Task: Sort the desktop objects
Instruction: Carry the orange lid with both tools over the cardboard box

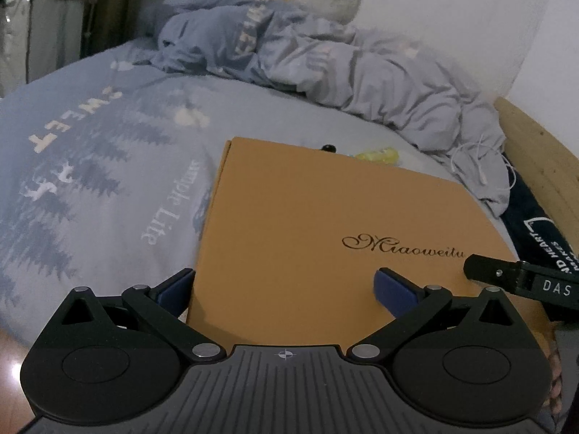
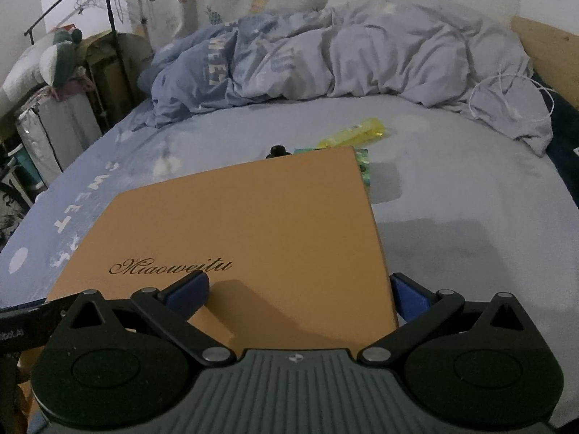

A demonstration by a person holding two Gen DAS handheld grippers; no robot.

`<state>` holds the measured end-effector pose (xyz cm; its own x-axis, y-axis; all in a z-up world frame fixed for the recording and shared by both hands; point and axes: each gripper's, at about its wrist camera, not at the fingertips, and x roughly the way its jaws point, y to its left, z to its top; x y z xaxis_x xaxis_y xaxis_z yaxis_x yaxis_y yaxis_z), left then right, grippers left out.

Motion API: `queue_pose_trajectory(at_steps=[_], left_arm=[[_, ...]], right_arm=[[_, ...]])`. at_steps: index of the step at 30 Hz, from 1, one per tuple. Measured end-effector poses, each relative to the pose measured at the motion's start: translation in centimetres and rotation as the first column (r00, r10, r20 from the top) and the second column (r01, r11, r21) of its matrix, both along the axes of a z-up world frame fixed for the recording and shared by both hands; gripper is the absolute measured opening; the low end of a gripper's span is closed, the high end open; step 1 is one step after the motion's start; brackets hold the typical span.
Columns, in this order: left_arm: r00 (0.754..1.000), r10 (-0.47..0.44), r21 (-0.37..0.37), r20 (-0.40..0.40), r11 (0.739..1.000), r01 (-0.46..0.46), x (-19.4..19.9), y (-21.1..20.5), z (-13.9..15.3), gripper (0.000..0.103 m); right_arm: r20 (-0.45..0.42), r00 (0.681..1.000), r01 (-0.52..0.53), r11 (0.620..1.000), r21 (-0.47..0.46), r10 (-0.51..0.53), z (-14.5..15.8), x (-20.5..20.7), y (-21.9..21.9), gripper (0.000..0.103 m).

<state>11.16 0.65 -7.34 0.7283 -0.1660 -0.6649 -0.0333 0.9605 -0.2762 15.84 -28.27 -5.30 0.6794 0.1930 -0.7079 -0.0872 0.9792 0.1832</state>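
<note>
A flat orange cardboard box (image 1: 325, 224) printed "Miaoweitu" lies on the blue bedsheet; it also shows in the right wrist view (image 2: 253, 224). My left gripper (image 1: 286, 285) is open, its blue fingers straddling the box's near left corner. My right gripper (image 2: 300, 289) is open, straddling the near right corner; one of its fingers shows in the left wrist view (image 1: 506, 275). Behind the box lie a yellow packet (image 2: 356, 133), a small black object (image 2: 278, 151) and a green patterned packet (image 2: 363, 166), partly hidden by the box.
A crumpled grey-blue duvet (image 2: 343, 58) fills the far side of the bed. A white cable (image 2: 514, 97) lies on it at the right. A wooden bed frame (image 1: 535, 152) runs along the right. A metal rack and bags (image 2: 54, 83) stand at the left.
</note>
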Motion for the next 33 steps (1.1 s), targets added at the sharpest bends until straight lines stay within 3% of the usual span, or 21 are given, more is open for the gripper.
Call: queue_pose_trajectory(at_steps=[5, 10, 27, 33], left_arm=[[0.999, -0.017, 0.035, 0.031, 0.999, 0.016, -0.4, -0.6, 0.1, 0.103], [0.999, -0.025, 0.022, 0.048, 0.999, 0.024, -0.3, -0.4, 0.2, 0.103], [0.998, -0.046, -0.001, 0.051, 0.999, 0.046, 0.5, 0.3, 0.0, 0.103], [0.997, -0.064, -0.002, 0.037, 0.998, 0.064, 1.0, 0.6, -0.3, 0.103]], right_arm=[[0.004, 1.000, 0.001, 0.999, 0.046, -0.001, -1.1, 0.1, -0.9, 0.103], [0.005, 1.000, 0.007, 0.996, 0.083, -0.007, -1.7, 0.2, -1.7, 0.103], [-0.032, 0.999, -0.001, 0.999, 0.049, 0.003, -1.2, 2.8, -0.9, 0.103], [-0.082, 0.996, -0.032, 0.998, 0.055, 0.037, -1.3, 3.6, -1.2, 0.103]])
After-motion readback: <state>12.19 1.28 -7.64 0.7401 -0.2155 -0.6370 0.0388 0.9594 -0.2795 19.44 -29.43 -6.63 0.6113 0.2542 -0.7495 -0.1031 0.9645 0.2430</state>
